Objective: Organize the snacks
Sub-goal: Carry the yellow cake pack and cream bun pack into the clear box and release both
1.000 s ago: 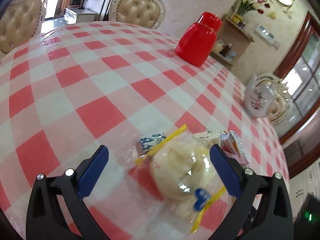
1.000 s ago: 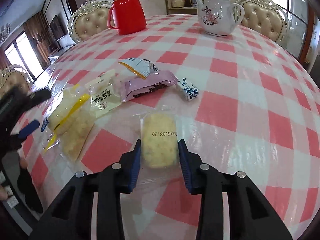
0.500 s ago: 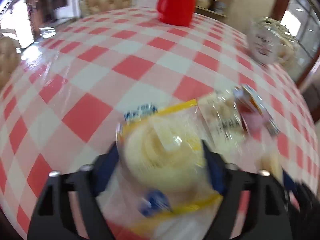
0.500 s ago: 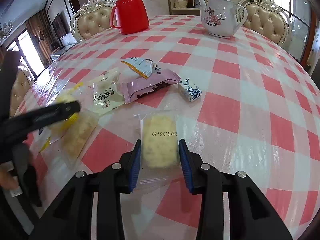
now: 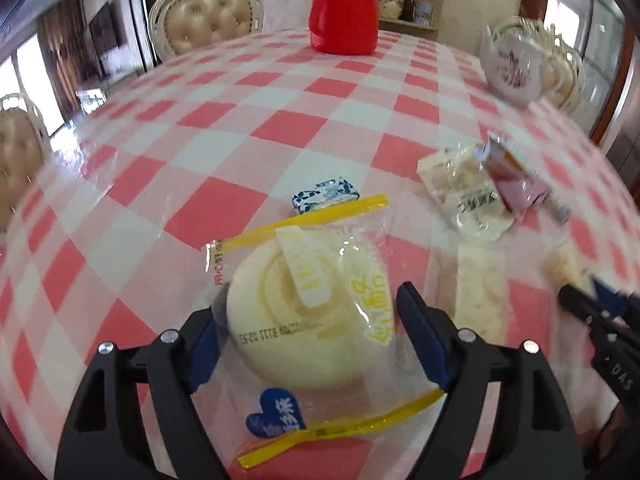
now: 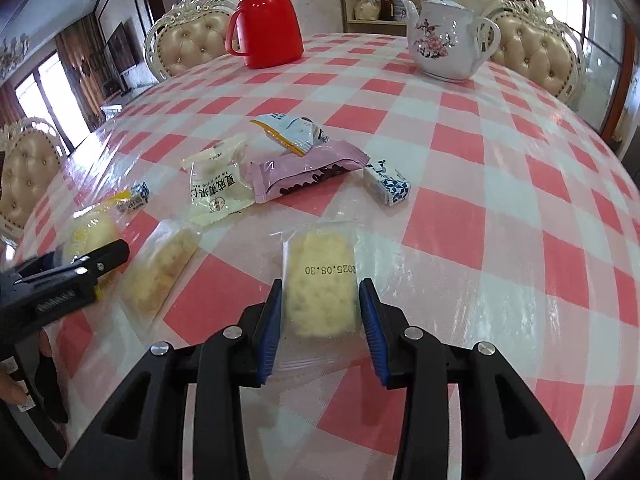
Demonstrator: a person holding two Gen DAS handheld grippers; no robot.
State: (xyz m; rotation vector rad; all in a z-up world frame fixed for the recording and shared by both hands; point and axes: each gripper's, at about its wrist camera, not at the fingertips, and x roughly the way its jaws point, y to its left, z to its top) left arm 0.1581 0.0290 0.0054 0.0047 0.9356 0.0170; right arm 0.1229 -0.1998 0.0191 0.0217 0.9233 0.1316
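My left gripper (image 5: 306, 300) has a round pale bun in a clear yellow-striped bag (image 5: 308, 312) between its blue pads; both pads touch the bun's sides while the jaws are opening. In the right wrist view that gripper (image 6: 80, 264) sits low at the left with the bun (image 6: 86, 234). My right gripper (image 6: 320, 284) straddles a flat cracker packet with a printed date (image 6: 320, 280) lying on the checked tablecloth (image 6: 500, 200). Its pads rest against the wrapper's edges and its jaws are opening slightly.
Loose snacks lie mid-table: a long pale packet (image 6: 160, 272), a white rice-cracker packet (image 6: 218, 188), a pink wrapper (image 6: 308, 174), a yellow-white pouch (image 6: 292, 132) and two small blue-white boxes (image 6: 388, 184) (image 5: 324, 196). A red jug (image 6: 266, 20) and a flowered teapot (image 6: 444, 36) stand at the back. Padded chairs ring the table.
My left gripper went from wide open to closed around the bun bag and rolled, levelling its view. The right gripper kept still over the cracker packet.
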